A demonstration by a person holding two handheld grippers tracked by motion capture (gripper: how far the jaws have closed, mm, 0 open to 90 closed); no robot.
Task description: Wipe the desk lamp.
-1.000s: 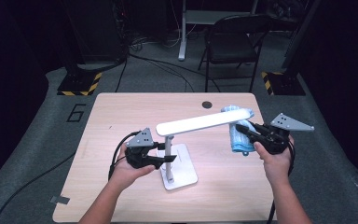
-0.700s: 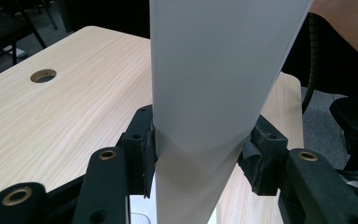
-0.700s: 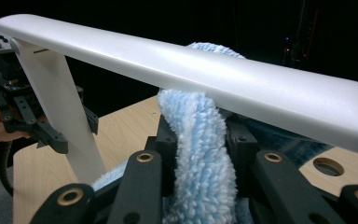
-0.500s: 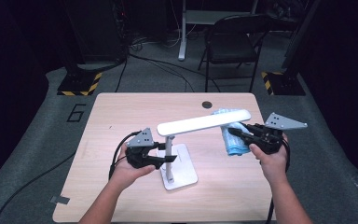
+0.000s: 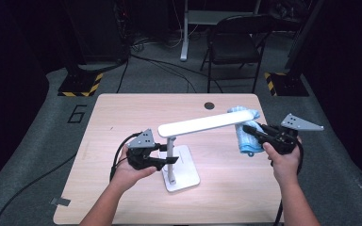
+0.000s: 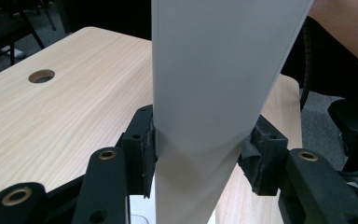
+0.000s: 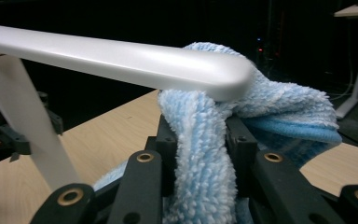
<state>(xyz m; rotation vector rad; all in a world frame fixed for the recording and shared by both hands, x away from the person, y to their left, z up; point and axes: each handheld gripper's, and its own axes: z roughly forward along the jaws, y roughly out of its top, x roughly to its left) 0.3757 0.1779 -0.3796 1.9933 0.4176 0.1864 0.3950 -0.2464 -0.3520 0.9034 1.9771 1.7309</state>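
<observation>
— What is nearest the camera?

— The left tongs (image 5: 162, 154) pinch the upright post of a white plastic desk lamp (image 5: 174, 162), jaws pressed on either side of it, above the lamp's flat base on the pale wooden counter (image 5: 122, 113).

— And on the right?

— The right tongs (image 5: 250, 130) clamp a fluffy light-blue microfibre cloth (image 5: 243, 134), which is bunched up against the rounded tip of the lamp's long head.

— Farther back?

— A round cable hole (image 5: 209, 105) in the counter, then a black folding chair (image 5: 235, 44) on the grey floor.
</observation>
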